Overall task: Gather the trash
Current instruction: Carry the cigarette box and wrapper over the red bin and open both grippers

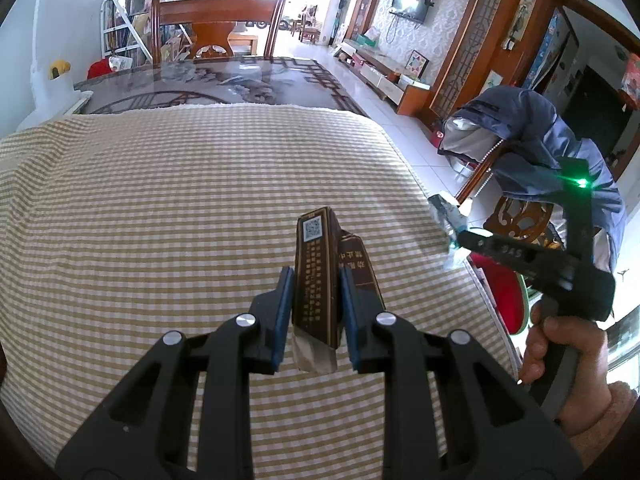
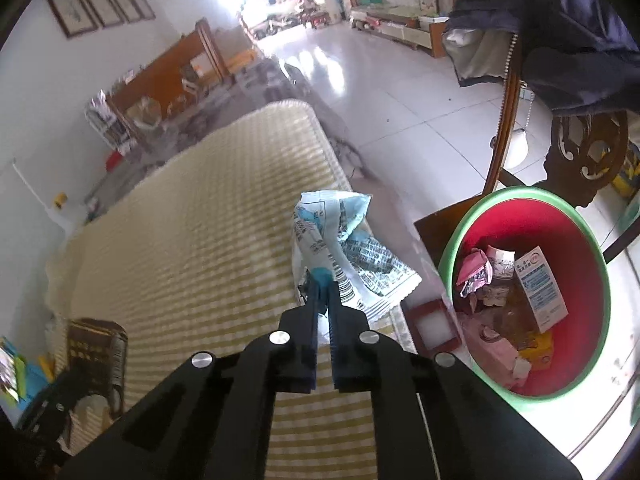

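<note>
My left gripper (image 1: 314,284) is shut on a dark brown cigarette box (image 1: 316,276) with gold print, held just above the checked tablecloth (image 1: 160,200). The same box (image 2: 96,344) shows at the lower left of the right wrist view. My right gripper (image 2: 322,286) is shut on a crumpled white and blue wrapper (image 2: 340,248), held over the table's right edge. The right gripper (image 1: 452,236) with the wrapper (image 1: 446,212) also shows at the right of the left wrist view. A red bin with a green rim (image 2: 600,272) sits on a chair to the right, holding several pieces of trash.
A dark wooden chair (image 2: 584,152) with a blue jacket (image 1: 560,136) draped over it stands by the bin. Another wooden chair (image 1: 216,24) stands at the table's far end. White tiled floor (image 2: 400,92) lies to the right. Colourful packets (image 2: 16,372) lie at the table's left edge.
</note>
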Motion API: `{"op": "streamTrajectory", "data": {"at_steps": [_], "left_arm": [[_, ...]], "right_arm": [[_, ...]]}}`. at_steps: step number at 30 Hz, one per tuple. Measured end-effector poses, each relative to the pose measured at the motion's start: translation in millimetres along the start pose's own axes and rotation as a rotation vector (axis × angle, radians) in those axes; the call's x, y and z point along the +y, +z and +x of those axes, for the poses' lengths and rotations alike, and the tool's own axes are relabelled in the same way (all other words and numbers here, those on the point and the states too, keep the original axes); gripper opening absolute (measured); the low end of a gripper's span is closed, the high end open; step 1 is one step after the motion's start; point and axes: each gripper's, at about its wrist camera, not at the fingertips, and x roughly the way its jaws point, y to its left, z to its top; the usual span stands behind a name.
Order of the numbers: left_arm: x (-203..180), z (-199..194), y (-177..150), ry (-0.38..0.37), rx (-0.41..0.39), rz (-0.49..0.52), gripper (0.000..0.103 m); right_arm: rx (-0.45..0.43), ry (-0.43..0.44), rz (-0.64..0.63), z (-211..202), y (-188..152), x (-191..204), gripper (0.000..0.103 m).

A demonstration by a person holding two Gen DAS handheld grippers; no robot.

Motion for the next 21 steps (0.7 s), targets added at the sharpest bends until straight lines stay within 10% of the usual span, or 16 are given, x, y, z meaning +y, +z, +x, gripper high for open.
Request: {"op": "streamTrajectory", "data": {"at_steps": [21], "left_arm": [[-48,21,20,-0.067,-0.007,0.05,0.022]], "right_arm": [[-0.157,0.031,0.054,-51,12,-29,0.004]]}}
